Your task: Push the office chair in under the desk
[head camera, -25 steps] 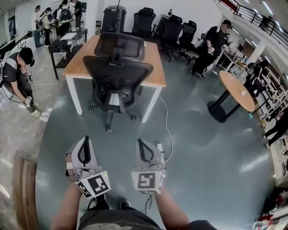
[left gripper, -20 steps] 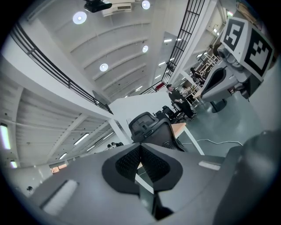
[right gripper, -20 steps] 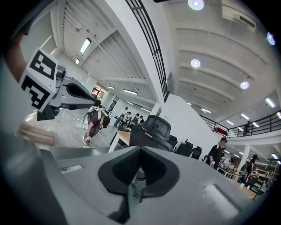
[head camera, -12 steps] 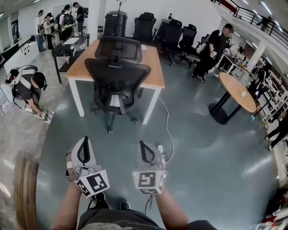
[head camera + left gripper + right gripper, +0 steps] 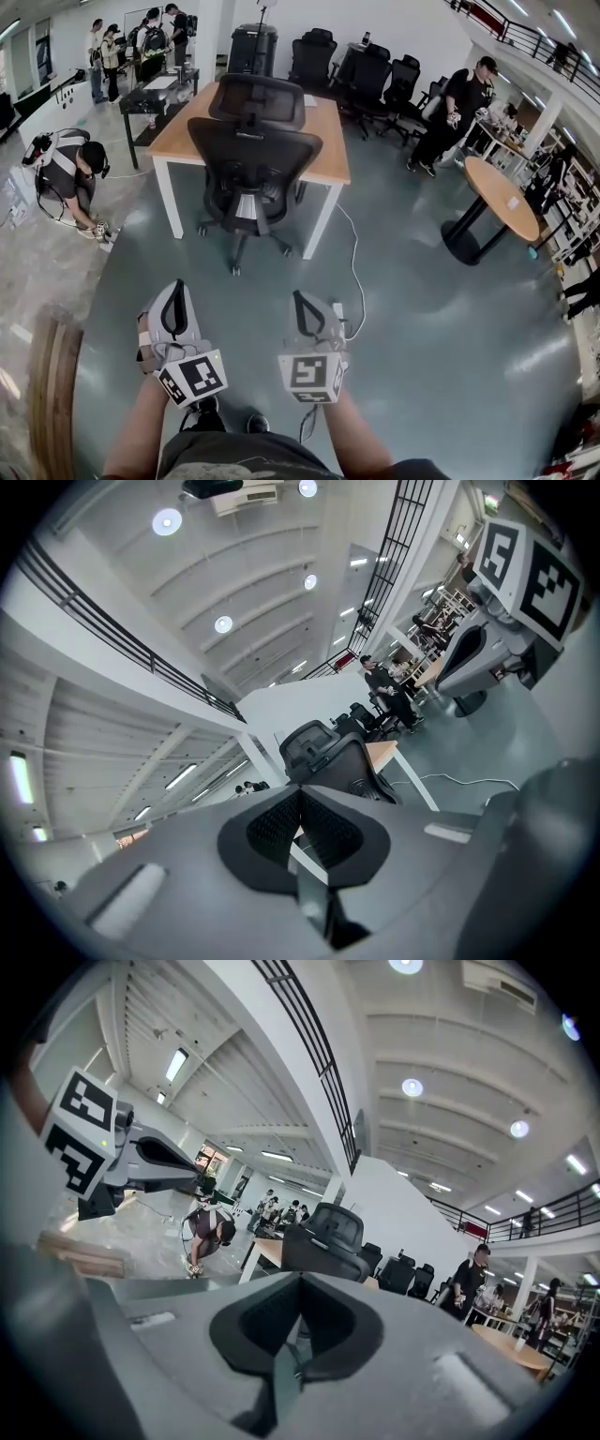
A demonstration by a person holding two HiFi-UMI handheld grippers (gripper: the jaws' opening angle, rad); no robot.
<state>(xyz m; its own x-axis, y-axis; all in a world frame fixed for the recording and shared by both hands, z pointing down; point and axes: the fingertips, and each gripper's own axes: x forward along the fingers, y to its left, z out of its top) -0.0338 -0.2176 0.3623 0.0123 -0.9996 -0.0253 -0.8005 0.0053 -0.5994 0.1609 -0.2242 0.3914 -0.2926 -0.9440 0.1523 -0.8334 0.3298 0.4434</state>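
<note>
A black mesh office chair (image 5: 253,169) stands on the grey floor with its back to me, its seat at the near edge of a wooden desk (image 5: 330,150) with white legs. Both grippers are held low in front of me, well short of the chair and touching nothing. My left gripper (image 5: 177,287) is shut and empty, and so is my right gripper (image 5: 299,296) beside it. In the left gripper view the shut jaws (image 5: 300,794) point up toward the chair (image 5: 339,761). In the right gripper view the shut jaws (image 5: 300,1283) likewise face the chair (image 5: 323,1239).
A white cable (image 5: 354,267) runs from the desk to a power strip (image 5: 335,313) by my right gripper. A person (image 5: 73,178) crouches at the left. A round wooden table (image 5: 502,192) stands at the right, several black chairs (image 5: 375,70) at the back, a wooden plank (image 5: 52,394) at the lower left.
The chair and desk sit slightly lower and nearer in the head view. The crouching person at the left has shifted. Both grippers stay shut in the same place.
</note>
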